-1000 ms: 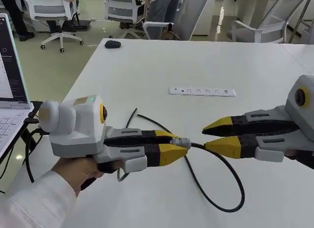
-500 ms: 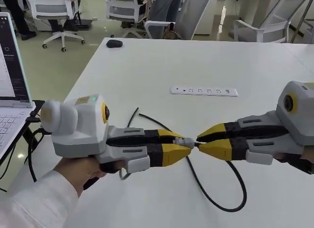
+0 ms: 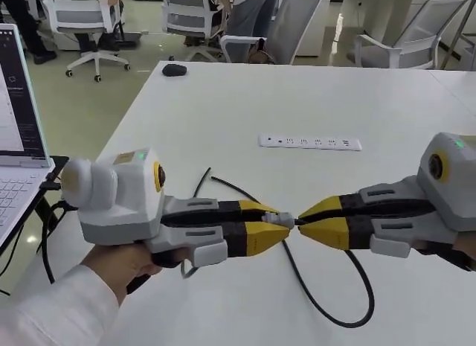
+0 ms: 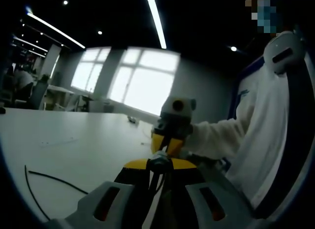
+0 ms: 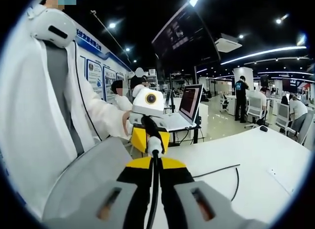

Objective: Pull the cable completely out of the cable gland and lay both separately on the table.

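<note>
The small grey cable gland point(image 3: 277, 219) sits between the yellow tips of my left gripper point(image 3: 281, 221), which is shut on it. A black cable point(image 3: 297, 279) runs out of the gland, loops over the white table point(image 3: 223, 108) at the lower right and trails off to the upper left. My right gripper point(image 3: 301, 222) is shut on the cable right beside the gland, tip to tip with the left. In the right gripper view the cable point(image 5: 154, 189) runs up between the jaws to the white gland point(image 5: 154, 144). In the left gripper view the gland point(image 4: 160, 161) sits at the jaw tips.
A white power strip point(image 3: 310, 142) lies mid-table beyond the grippers. A black mouse point(image 3: 175, 70) rests near the far left corner. An open laptop point(image 3: 18, 138) stands left of the table edge, with dark cords hanging below it. Office chairs point(image 3: 89, 18) stand behind.
My right gripper has moved left to the gland and gone from open to shut on the cable beside it. The left gripper has kept its hold on the gland.
</note>
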Available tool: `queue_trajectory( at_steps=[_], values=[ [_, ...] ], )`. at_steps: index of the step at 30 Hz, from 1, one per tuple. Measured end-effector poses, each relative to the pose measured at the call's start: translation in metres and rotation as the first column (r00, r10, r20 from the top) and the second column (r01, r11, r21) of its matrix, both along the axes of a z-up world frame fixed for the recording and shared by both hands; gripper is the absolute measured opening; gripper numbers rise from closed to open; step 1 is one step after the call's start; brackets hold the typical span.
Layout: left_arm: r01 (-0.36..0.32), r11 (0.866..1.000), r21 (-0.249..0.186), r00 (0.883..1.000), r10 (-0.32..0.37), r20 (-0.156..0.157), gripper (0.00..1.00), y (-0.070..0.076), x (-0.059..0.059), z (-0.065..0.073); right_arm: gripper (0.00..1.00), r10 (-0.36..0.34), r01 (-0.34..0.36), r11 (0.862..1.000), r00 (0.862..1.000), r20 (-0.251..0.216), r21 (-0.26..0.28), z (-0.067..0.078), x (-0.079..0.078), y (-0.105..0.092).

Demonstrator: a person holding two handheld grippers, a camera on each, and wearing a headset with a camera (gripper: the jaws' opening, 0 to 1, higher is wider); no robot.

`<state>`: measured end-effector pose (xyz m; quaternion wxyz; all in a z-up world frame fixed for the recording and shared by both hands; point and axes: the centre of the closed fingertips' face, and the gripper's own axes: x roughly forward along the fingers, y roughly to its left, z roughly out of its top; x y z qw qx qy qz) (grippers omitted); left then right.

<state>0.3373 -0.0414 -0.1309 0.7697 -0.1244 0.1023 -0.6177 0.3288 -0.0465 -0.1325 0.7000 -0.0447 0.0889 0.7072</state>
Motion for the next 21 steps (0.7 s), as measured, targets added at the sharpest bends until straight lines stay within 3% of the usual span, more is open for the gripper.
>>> queue_trajectory(
  at_steps=[11, 21],
  values=[
    [-0.025, 1.0, -0.001, 1.0, 0.025, -0.01, 0.16, 0.008, 0.005, -0.003, 0.03, -0.033, 0.033, 0.999, 0.999, -0.024, -0.016, -0.016, 0.005, -0.023],
    [-0.026, 1.0, 0.005, 1.0, 0.026, -0.015, 0.16, 0.007, 0.007, -0.005, 0.03, -0.083, 0.08, 0.996, 0.995, -0.063, -0.05, -0.049, 0.006, -0.046]
  ],
)
